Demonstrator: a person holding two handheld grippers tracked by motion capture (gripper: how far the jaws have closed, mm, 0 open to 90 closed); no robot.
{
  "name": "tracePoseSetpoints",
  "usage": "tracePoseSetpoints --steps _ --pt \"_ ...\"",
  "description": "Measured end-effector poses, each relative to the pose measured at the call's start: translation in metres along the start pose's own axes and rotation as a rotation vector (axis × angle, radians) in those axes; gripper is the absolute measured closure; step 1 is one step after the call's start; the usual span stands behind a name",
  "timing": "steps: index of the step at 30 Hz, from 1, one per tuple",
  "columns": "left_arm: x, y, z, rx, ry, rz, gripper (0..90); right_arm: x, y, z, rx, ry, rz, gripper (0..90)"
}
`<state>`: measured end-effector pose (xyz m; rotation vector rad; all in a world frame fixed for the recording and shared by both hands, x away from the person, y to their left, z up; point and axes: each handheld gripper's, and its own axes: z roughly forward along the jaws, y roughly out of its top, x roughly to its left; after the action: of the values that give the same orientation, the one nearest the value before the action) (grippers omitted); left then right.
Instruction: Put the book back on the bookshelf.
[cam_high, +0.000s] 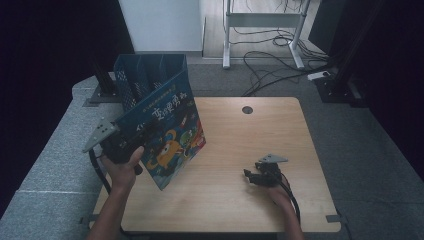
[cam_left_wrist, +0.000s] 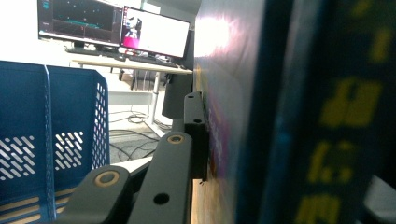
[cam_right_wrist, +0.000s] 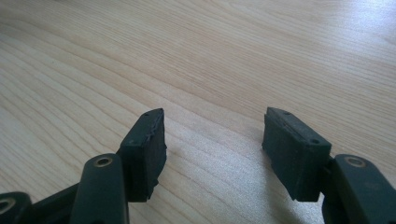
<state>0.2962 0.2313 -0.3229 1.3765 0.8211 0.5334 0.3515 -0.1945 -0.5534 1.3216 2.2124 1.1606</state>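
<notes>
My left gripper (cam_high: 121, 141) clamps picture book (cam_high: 167, 137), lifted and tilted, left-centre of frame, against blue file rack (cam_high: 145, 75). Not yet slotted in. My right gripper (cam_high: 254, 176) empty, jaws parted, low over table (cam_high: 260, 130), lower right.

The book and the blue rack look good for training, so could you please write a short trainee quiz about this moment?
1. True or false: the left gripper is shut on the book.
2. What lies between the jaws of the right gripper? A) a pen B) nothing, just bare table C) the book
3. What stands behind the book, at the table's far left corner?

Key: 1 true. 2 B. 3 the blue rack.
</notes>
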Motion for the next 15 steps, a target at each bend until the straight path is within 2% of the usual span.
tracePoseSetpoints --steps 7,15 --pt "0.0016 0.0008 0.0011 0.0 0.008 -0.002 82.0 0.0004 0.0 0.0 0.002 -0.003 -0.007 38.1" --pt "0.0064 -0.0008 0.0021 -0.005 0.044 0.008 82.1 0.0008 -0.0001 0.0 0.002 -0.007 -0.007 38.1"
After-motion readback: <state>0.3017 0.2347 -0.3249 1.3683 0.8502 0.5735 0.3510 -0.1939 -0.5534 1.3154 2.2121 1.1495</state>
